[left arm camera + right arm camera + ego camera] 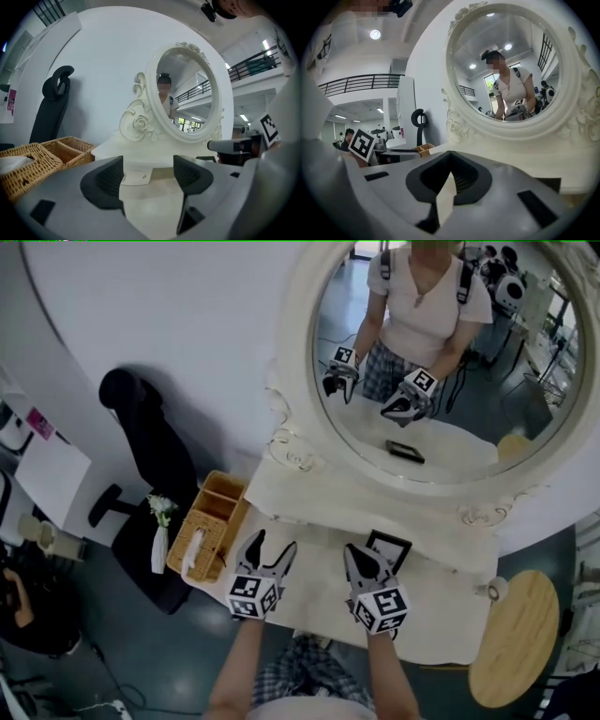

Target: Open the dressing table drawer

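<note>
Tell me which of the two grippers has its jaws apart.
The left gripper: its jaws stand apart with nothing between them. The right gripper has its jaws together, tips touching.

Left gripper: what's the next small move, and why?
Probably ease the left gripper forward toward the pale panel under the mirror base, likely the drawer front: its jaws stand apart and empty, short of it, while the right gripper is shut.
</note>
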Motion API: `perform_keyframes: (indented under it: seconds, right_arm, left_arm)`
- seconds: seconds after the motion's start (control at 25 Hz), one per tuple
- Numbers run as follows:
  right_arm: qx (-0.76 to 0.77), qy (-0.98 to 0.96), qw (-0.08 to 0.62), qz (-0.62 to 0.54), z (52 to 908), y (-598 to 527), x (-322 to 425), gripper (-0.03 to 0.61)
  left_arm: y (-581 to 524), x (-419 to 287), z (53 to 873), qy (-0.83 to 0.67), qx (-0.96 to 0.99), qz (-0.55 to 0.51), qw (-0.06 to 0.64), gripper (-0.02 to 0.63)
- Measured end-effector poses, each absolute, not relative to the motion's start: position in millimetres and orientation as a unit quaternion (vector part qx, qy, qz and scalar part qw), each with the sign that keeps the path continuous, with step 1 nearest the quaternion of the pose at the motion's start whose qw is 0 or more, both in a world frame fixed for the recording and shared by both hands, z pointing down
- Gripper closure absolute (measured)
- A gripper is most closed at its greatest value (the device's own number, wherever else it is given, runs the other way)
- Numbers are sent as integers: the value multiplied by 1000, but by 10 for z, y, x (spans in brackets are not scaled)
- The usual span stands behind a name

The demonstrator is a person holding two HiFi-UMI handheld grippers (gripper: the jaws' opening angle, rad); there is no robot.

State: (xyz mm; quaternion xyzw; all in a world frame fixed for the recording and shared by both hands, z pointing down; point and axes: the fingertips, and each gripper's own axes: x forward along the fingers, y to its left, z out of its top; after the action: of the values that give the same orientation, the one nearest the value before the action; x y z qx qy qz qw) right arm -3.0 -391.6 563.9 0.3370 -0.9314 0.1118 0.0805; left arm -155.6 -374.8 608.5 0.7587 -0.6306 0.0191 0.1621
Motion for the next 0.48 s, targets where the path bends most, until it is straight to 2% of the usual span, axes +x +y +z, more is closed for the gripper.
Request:
perform_keyframes:
  seconds: [0.48]
  right_arm:
    - [323,-922,160,144,6471,-4097,-692,563]
  left_arm:
    - [-4196,-1936,6916,-656,714,66,235,292]
